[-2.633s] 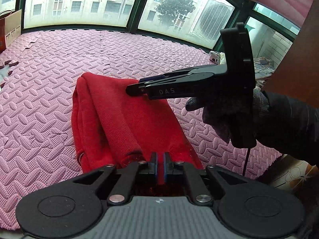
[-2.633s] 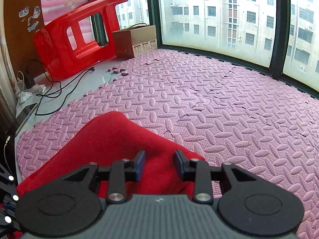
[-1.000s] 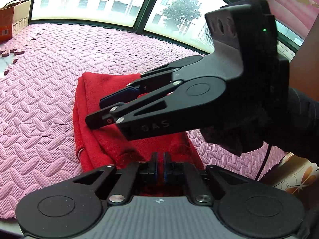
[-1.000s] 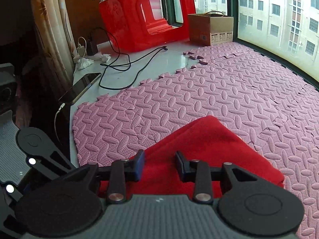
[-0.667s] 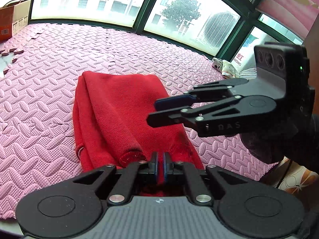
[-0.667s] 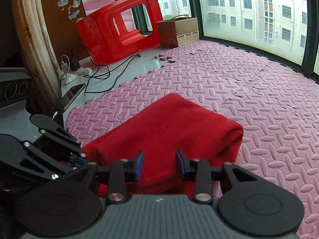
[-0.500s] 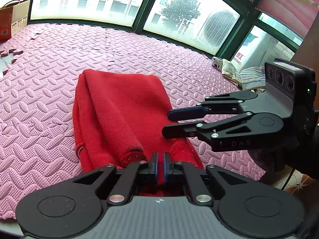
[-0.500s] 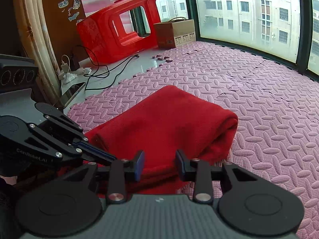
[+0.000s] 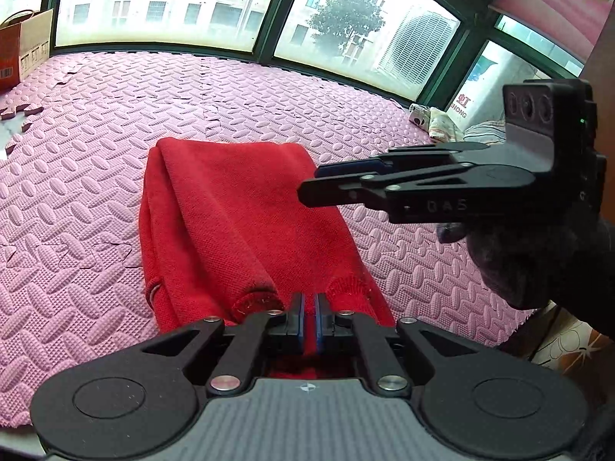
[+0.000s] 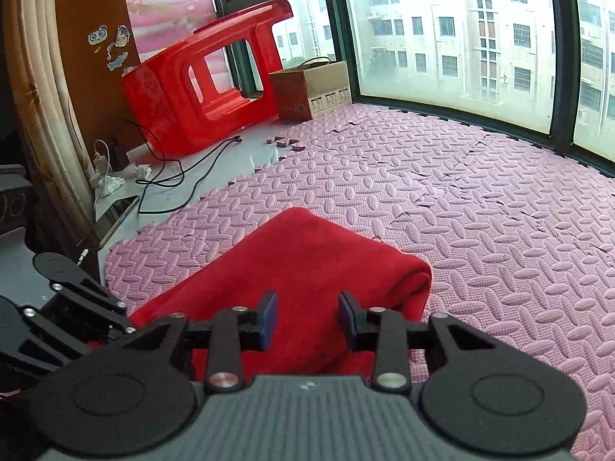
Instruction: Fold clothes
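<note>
A red knit garment [image 9: 246,223] lies folded lengthwise on the pink foam mat [image 9: 96,123]. My left gripper [image 9: 308,317] is shut on the garment's near hem, between two ribbed cuffs. My right gripper [image 9: 311,182] hovers open above the garment's right edge, held by a gloved hand. In the right wrist view the right gripper [image 10: 307,320] is open and empty just above the red garment [image 10: 300,265], and the left gripper's arms show at the lower left.
Windows ring the pink mat [image 10: 480,207]. A red plastic stool [image 10: 203,80] lies on its side beside a cardboard box [image 10: 311,88], with black cables [image 10: 180,169] and a charger on bare floor. Folded cloths [image 9: 442,123] sit at the mat's far right.
My right gripper swung across above the garment, drew back to its right side, then moved up and forward over the right edge. The left gripper stayed shut on the hem.
</note>
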`<action>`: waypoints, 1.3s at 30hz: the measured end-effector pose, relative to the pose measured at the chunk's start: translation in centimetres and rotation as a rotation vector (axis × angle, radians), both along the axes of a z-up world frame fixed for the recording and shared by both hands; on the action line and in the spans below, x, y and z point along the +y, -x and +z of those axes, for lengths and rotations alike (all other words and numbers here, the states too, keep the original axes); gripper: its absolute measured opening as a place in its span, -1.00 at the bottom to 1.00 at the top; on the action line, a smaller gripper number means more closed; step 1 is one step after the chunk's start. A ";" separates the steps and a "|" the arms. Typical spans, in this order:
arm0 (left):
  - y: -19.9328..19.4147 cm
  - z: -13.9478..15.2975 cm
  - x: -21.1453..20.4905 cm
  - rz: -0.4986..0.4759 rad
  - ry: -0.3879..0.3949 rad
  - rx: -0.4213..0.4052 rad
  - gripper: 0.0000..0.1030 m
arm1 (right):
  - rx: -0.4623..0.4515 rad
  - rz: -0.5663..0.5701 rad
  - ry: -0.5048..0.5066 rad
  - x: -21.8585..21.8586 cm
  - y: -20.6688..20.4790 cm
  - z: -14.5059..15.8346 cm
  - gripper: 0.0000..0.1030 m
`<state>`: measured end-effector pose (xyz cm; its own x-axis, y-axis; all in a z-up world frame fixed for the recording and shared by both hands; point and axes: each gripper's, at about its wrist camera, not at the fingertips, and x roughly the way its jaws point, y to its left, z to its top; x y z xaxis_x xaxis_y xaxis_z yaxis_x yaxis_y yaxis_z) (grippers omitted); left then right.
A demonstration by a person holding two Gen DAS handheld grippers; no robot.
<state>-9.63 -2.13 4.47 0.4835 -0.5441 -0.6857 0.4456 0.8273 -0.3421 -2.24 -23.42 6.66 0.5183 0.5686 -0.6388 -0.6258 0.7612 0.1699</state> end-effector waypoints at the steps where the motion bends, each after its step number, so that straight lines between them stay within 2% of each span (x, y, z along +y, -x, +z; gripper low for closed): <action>1: 0.1 0.0 0.0 0.003 0.000 0.000 -0.88 | 0.009 -0.005 0.014 0.1 -0.4 -0.6 -0.34; 3: 0.1 0.0 0.0 0.006 -0.002 -0.002 -0.88 | 0.029 0.002 0.028 0.2 -0.8 -1.4 -0.34; 6: 0.1 -0.1 -0.2 0.004 -0.008 -0.004 -0.88 | 0.008 0.015 0.021 0.1 -0.8 -0.2 -0.32; 10: 0.2 0.2 -0.5 -0.001 -0.022 -0.011 -0.88 | -0.022 -0.027 -0.020 -0.5 -2.6 1.2 -0.05; 11: 0.3 0.3 -0.5 0.001 -0.022 -0.012 -0.87 | -0.011 -0.048 -0.028 -0.7 -3.5 1.2 0.04; 13: 0.4 0.7 -0.4 0.010 -0.019 -0.016 -0.84 | 0.039 -0.086 -0.049 -1.0 -5.5 0.6 0.08; 14: 0.4 1.1 -0.2 0.014 -0.014 -0.019 -0.76 | 0.063 -0.103 -0.059 -1.2 -6.5 0.3 0.11; 17: 1.3 2.3 0.9 0.023 0.008 -0.045 -0.20 | 0.147 -0.130 -0.087 -1.7 -8.5 -1.0 0.21; 19: 1.9 3.1 1.9 0.025 0.013 -0.061 -0.14 | 0.200 -0.145 -0.112 -2.1 -9.4 -1.8 0.21; 23: 3.3 3.6 3.7 0.029 -0.031 -0.066 0.11 | 0.242 -0.149 -0.144 -2.7 -9.8 -2.3 0.22; 25: 3.9 3.5 4.2 0.020 -0.054 -0.059 0.16 | 0.261 -0.156 -0.160 -3.1 -9.9 -2.5 0.22; 28: 4.6 2.6 4.2 -0.018 -0.096 -0.036 0.43 | 0.296 -0.162 -0.186 -3.5 -10.3 -2.8 0.22; 36: 5.0 -0.3 2.8 -0.103 -0.206 -0.024 0.38 | 0.340 -0.175 -0.204 -4.0 -10.3 -3.5 0.24; 37: 4.9 -0.5 2.7 -0.109 -0.213 -0.025 0.33 | 0.339 -0.174 -0.203 -4.0 -10.2 -3.5 0.21; 39: 4.8 -0.9 2.6 -0.120 -0.214 -0.024 0.11 | 0.334 -0.176 -0.201 -4.0 -10.0 -3.5 0.15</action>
